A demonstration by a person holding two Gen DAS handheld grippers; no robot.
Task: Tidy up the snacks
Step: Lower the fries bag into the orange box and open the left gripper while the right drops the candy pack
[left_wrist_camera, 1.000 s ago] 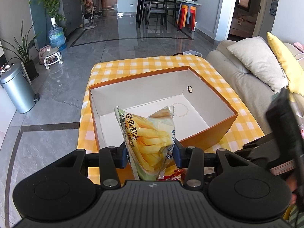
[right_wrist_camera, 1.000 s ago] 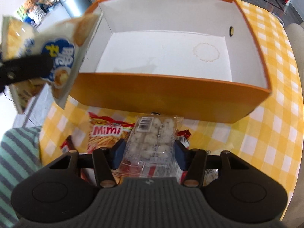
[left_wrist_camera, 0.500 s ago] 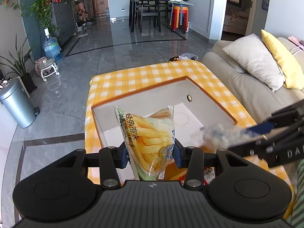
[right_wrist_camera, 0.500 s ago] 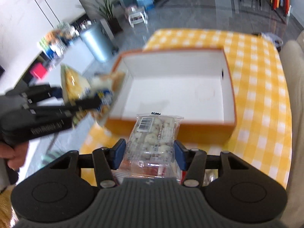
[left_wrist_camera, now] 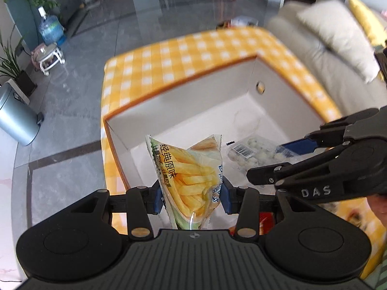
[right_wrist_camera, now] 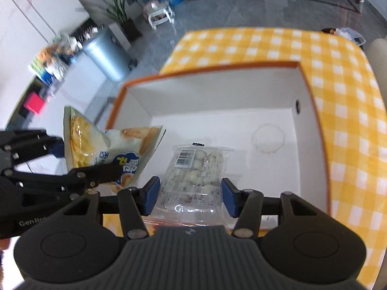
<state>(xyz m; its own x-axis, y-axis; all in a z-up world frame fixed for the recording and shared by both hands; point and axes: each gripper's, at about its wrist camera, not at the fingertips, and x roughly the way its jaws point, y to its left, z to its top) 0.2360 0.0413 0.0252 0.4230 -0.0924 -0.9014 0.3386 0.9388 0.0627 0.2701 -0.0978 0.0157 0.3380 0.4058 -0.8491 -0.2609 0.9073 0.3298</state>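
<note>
A yellow-and-white checked tablecloth covers the table, and on it sits an orange box with a white interior. Above the box's near left corner, the left gripper clamps an upright bag of potato sticks. Beside it, over the box floor, the right gripper pinches a clear pack of white round candies.

The box stands on the table; above it, the chips bag hangs left of the clear pack.
</note>
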